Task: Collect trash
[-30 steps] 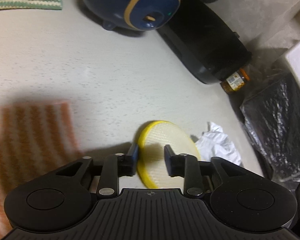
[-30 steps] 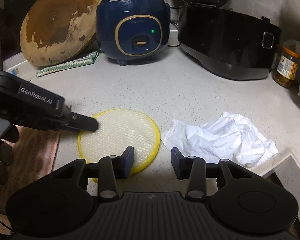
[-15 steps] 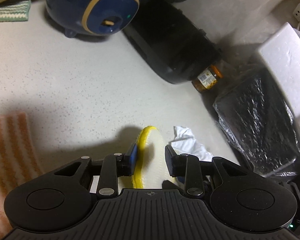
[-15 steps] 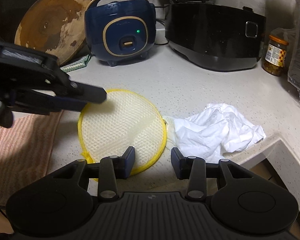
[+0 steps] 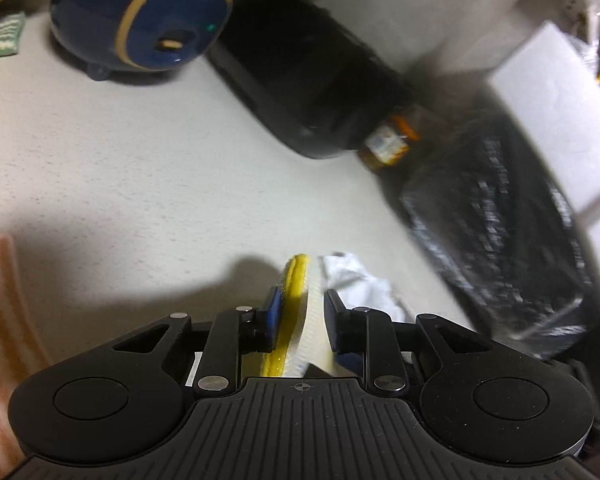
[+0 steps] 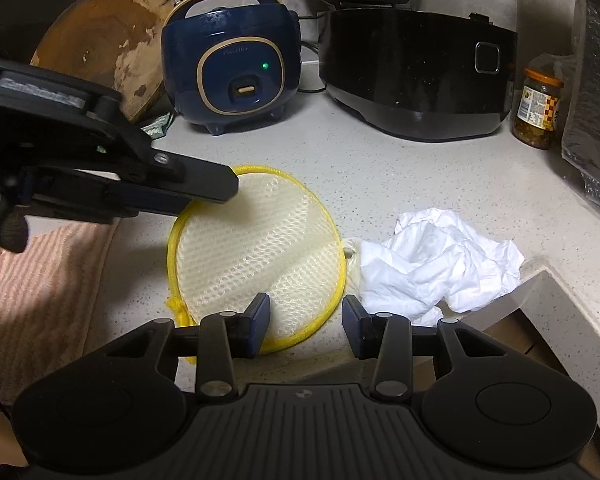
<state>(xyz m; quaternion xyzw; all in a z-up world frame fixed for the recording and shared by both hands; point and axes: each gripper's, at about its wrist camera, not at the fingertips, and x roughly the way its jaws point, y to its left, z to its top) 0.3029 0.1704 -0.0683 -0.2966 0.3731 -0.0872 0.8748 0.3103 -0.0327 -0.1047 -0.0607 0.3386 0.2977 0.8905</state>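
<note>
Left cam: my left gripper (image 5: 298, 314) has the yellow-rimmed mesh disc (image 5: 300, 300) edge-on between its fingers and the jaws are closing on it, blue pad already against the rim on one side, so I'm calling it gripped. The tissue (image 5: 356, 280) sits just behind the disc on the counter (image 5: 140, 160). Right cam: my right gripper (image 6: 305, 326) hangs partly open and empty over the disc's near edge, and you can see the disc tipped up where the left one pinches its far rim, tissue just beside it. To do this bit well I'd finish the squeeze before lifting, since floppy mesh probably slips, and keep the right one clear of the disc so it's free for the tissue.
</note>
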